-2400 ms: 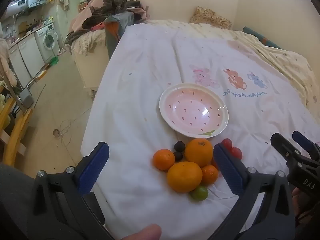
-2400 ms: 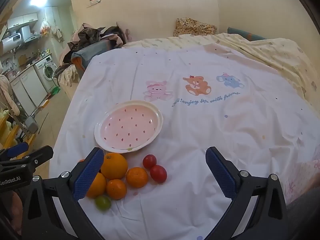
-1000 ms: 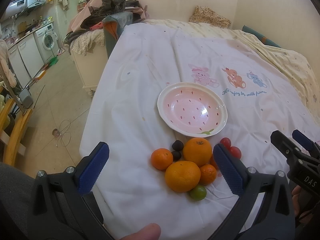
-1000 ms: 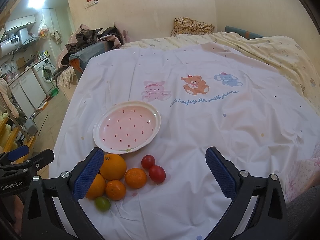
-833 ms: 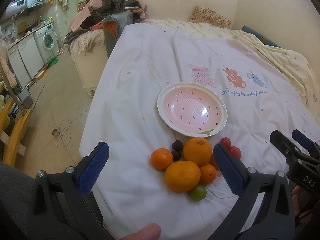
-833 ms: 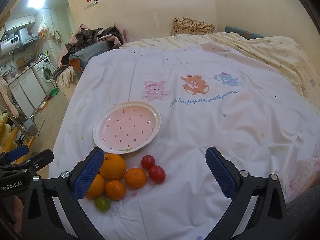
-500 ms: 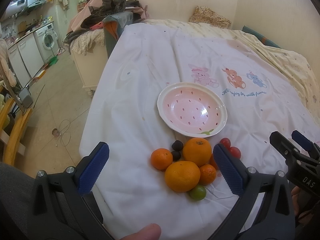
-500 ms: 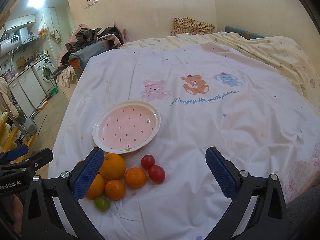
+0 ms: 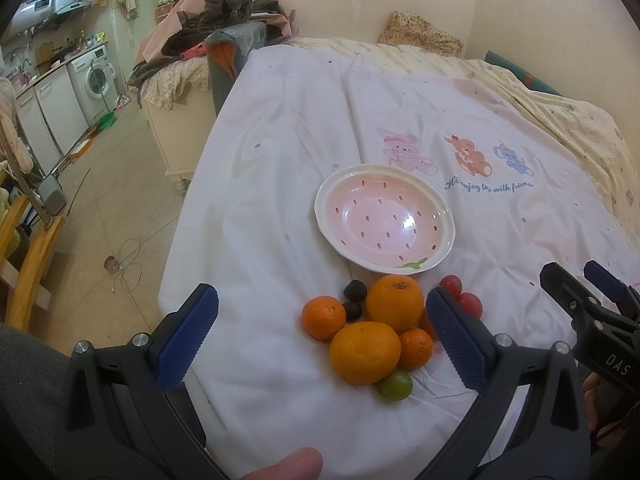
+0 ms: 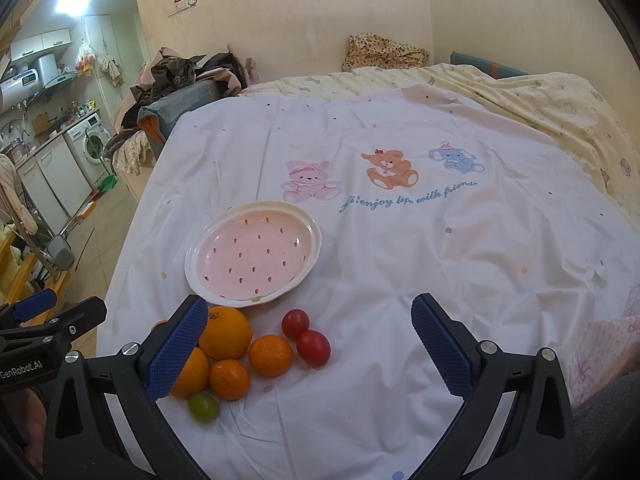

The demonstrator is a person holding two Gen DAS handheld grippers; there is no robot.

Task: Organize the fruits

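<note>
Barely anything has shifted: both the left tongs (image 9: 322, 336) and right tongs (image 10: 308, 344) hover wide open, fruit pile (image 9: 370, 334) untouched beside the empty plate (image 9: 384, 222).

Plate (image 9: 446, 216): pale pink well with small dark red seed marks, cream rim, one green leaf mark at the near edge. Bed sheet (image 10: 400, 248): white with sparse coloured dots, printed with a pink rabbit, an orange bear, a blue elephant and blue script. Oranges (image 9: 394, 302): bright orange, as are the smaller mandarins (image 10: 270, 355). Cherry tomatoes (image 10: 313, 346): red. One small fruit (image 10: 203, 407): green. Two small fruits (image 9: 355, 291): dark purple, near black. Fingers (image 10: 438, 344) of both grippers: blue textured pads on black frames.
</note>
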